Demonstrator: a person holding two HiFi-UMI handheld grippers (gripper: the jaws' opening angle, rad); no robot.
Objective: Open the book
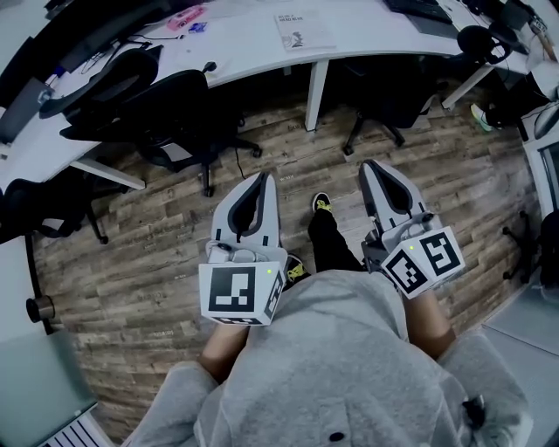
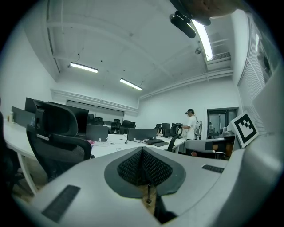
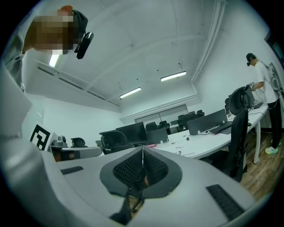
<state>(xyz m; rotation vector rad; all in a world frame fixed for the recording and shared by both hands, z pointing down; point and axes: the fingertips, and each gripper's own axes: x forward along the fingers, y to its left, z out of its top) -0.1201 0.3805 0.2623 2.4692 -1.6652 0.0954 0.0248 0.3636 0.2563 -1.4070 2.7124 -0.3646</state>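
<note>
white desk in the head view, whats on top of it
On the white desk lie a book, flat with its cover up, a pink item and a dark keyboard. An office chair covers part of its left stretch.

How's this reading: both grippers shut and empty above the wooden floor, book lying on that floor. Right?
No: the head view shows the book on the white desk, not the wooden floor. The left gripper and right gripper are shut and empty above that floor.

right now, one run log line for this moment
task: not started | left hand-held gripper: shut, empty | right hand-held gripper: shut, empty | book: closed on desk, untouched
</note>
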